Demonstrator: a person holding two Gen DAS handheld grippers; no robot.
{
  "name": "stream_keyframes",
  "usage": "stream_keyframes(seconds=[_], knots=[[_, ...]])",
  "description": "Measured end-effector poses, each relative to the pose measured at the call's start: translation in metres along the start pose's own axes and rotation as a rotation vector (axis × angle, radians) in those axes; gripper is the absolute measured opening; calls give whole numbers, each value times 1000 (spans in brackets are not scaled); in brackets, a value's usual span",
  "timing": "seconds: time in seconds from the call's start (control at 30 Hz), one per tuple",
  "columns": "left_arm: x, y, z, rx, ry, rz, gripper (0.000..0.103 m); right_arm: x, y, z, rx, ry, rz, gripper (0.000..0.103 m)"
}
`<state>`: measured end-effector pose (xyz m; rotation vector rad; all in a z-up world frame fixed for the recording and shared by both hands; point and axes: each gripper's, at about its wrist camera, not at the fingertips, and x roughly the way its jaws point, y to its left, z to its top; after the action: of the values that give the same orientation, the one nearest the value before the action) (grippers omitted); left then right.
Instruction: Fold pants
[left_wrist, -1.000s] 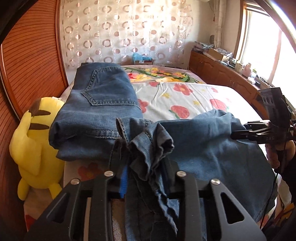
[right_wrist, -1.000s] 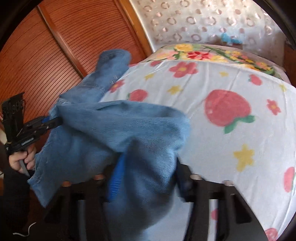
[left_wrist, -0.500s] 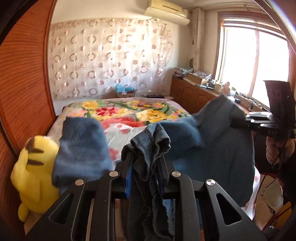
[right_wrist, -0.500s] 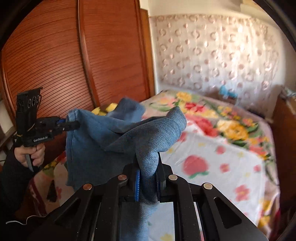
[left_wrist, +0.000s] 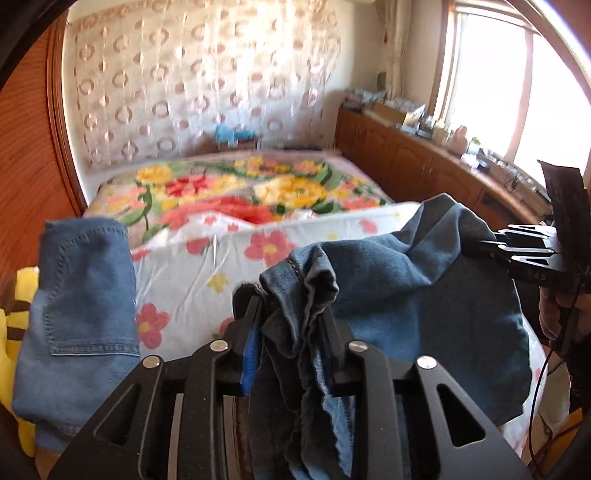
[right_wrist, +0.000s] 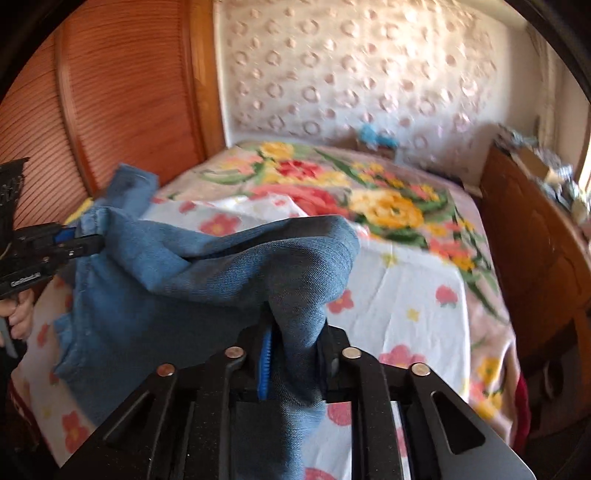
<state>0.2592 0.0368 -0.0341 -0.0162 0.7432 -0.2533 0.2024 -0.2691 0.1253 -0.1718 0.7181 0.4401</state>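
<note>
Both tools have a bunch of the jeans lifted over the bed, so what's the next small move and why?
Probably carry both ends forward over the part of the jeans already lying on the bed and lower them. The left tool and right tool, jaws easing open, each grip denim, and it sags between them.

You can find only one bit of print in these two views. In your right wrist view, the body of the left gripper at the left edge carries a small white label along its lower side; it seems to begin "Gen", but the rest is too small and blurred to read for sure. In your left wrist view, the right gripper has a few faint pale marks on its dark body, and you cannot read them. Nothing else shows lettering.
</note>
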Motion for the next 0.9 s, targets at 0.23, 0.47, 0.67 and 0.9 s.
stream_keyframes(seconds=[0.23,0.47,0.67,0.9], knots=[[-19,-1,-17,-9,-15,-16,62,-11,1,-31,14,0,-22,44],[-50,-12,-35,8,-69,-23,64,-90,7,-36,-4,-91,-38,58],[-65,-30,-58,18,-83,-59,64,-129,11,-61,-46,-86,-110,58],[-67,-48,-88,35,-58,-89,54,-113,20,-100,20,-69,-96,58]])
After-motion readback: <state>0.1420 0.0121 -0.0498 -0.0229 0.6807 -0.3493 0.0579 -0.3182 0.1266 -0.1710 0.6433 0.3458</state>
